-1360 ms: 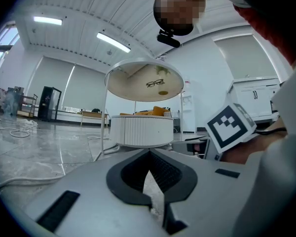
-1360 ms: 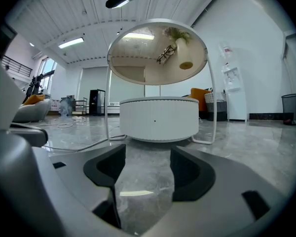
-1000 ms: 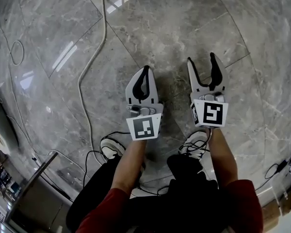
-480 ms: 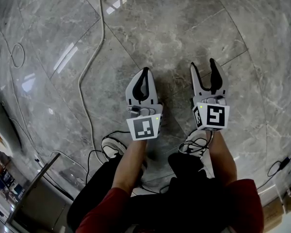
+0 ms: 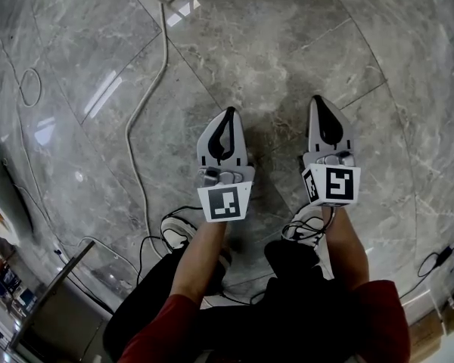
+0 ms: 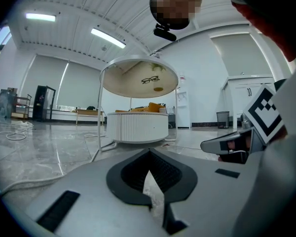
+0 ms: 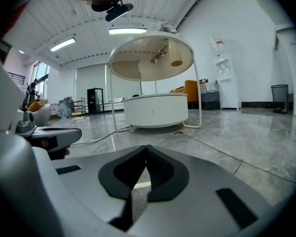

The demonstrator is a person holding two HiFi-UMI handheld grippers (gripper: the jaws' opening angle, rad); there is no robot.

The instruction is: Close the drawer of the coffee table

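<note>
Holding left gripper (image 5: 228, 116) and right gripper (image 5: 318, 103) side by side, jaws together on nothing, above open marble floor (image 5: 272, 44); facing coffee table (image 6: 137, 126) well ahead, with cable (image 5: 140, 104) left of both.

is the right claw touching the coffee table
Apart. The right gripper view shows the shut right claw with a stretch of floor between its tips and the white coffee table beyond.
</note>
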